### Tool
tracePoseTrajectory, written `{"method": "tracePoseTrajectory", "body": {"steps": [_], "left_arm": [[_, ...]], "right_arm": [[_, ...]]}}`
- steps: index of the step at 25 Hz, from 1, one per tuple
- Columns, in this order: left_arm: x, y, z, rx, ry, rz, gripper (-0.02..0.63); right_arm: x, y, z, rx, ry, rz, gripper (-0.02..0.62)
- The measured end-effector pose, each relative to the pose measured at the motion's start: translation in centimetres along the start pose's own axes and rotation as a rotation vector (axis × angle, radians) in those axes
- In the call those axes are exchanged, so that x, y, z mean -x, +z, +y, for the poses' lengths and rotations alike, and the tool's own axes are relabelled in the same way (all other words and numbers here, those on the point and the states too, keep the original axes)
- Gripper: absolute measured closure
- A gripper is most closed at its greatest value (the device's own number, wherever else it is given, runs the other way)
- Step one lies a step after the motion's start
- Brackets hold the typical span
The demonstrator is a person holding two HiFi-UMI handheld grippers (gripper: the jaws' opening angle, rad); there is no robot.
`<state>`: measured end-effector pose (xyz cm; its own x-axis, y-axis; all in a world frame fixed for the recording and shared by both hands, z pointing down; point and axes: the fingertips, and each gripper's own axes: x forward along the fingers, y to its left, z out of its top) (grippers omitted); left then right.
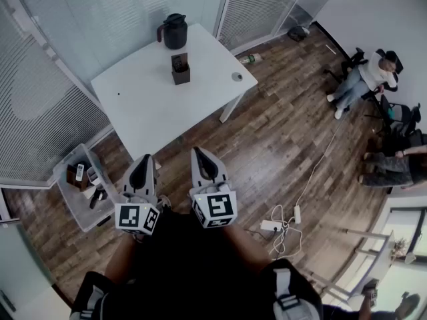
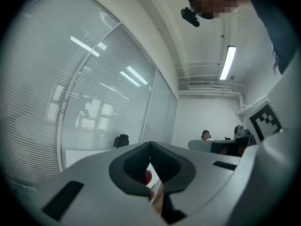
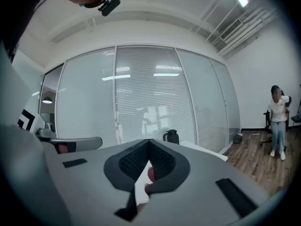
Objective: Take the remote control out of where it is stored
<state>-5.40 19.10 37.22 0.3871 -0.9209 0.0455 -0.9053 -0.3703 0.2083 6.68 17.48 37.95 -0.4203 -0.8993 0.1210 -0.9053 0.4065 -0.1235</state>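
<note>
- The left gripper (image 1: 144, 159) and the right gripper (image 1: 199, 153) sit side by side close against the person's body, tips toward 12 o'clock. That reads as a carrying pose (nothing is within reach yet).
- Each gripper's own view shows its jaws pressed together at the tip with nothing between them. Both tongs are closed and empty, sensible while no object is near.
- The white table (image 1: 147, 109) stands well apart from the grippers, at 12 o'clock across bare wooden floor.
- A dark upright holder (image 1: 180, 73) stands near the table's far side, and a dark slim shape rising from its top is probably the remote control (image 1: 179, 61) (too small to be sure). Stored on end, it offers its upper end for a pinch.
- A black jug (image 1: 175, 32) stands at 12 o'clock of the holder, apart from it, leaving the near side free.
- A clear bin (image 1: 67, 199) of small items lies on the floor at 9 o'clock of the left gripper.
- Judgement: the task has not started, and approaching the table comes first.
</note>
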Motion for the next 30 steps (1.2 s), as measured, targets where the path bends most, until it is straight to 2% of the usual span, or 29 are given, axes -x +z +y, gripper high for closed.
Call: {"method": "tracePoseTrajectory", "body": {"steps": [4,20,30], "left_arm": [[-0.2,-0.2,-0.2,0.002,0.001,0.001,0.600],[-1.8,-0.8,-2.2,0.006,0.026,-0.005,0.600],[-2.9,-2.0,-4.0,0.015,0.142,0.010,0.600]], "right_arm": [[-0.2,0.3,-0.1,0.003,-0.002,-0.022,0.598],[0.4,-0.2,-2.4,0.022,0.013,-0.001,0.598],[0.6,0.3,-5.6,0.055,0.093,0.006,0.598]]}}
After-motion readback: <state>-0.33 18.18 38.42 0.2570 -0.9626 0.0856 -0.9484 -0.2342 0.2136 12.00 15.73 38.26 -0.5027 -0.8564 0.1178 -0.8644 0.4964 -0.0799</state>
